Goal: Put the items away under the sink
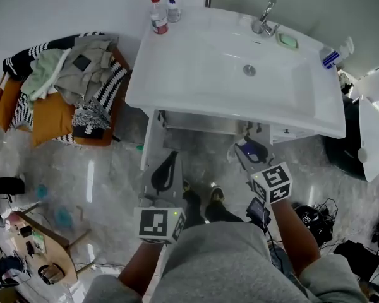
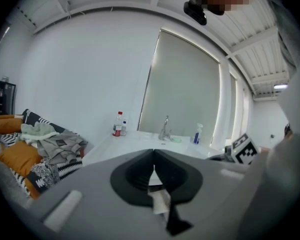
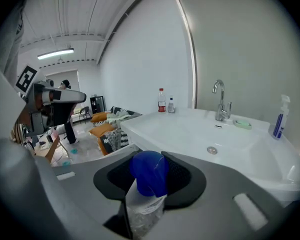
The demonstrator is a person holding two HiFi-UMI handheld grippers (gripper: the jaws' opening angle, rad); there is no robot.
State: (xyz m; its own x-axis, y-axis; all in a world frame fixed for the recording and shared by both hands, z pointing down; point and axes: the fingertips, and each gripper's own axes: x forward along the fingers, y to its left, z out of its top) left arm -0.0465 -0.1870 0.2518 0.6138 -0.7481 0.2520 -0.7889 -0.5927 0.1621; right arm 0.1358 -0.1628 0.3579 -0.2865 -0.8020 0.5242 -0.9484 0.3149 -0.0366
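My right gripper [image 3: 150, 181] is shut on a clear bottle with a blue cap [image 3: 149, 170], held upright between the pads. In the head view that right gripper [image 1: 251, 153] hovers just in front of the white sink [image 1: 196, 74], near the open space beneath it [image 1: 202, 124]. My left gripper [image 1: 166, 171] is lower left of it, above the floor, with its jaws together. In the left gripper view the pads [image 2: 140, 171] meet, and a small pale scrap shows at their base. A red-capped bottle [image 1: 158, 16], a small bottle [image 1: 173, 9] and a blue spray bottle [image 1: 332, 55] stand on the sink.
A faucet [image 1: 263, 17] and green soap dish [image 1: 287, 40] sit at the sink's back. A seat piled with clothes and orange cushions [image 1: 63, 87] stands left. A black bin [image 1: 347, 147] is right, with cables [image 1: 316, 216] on the floor and a wooden stool [image 1: 47, 251] lower left.
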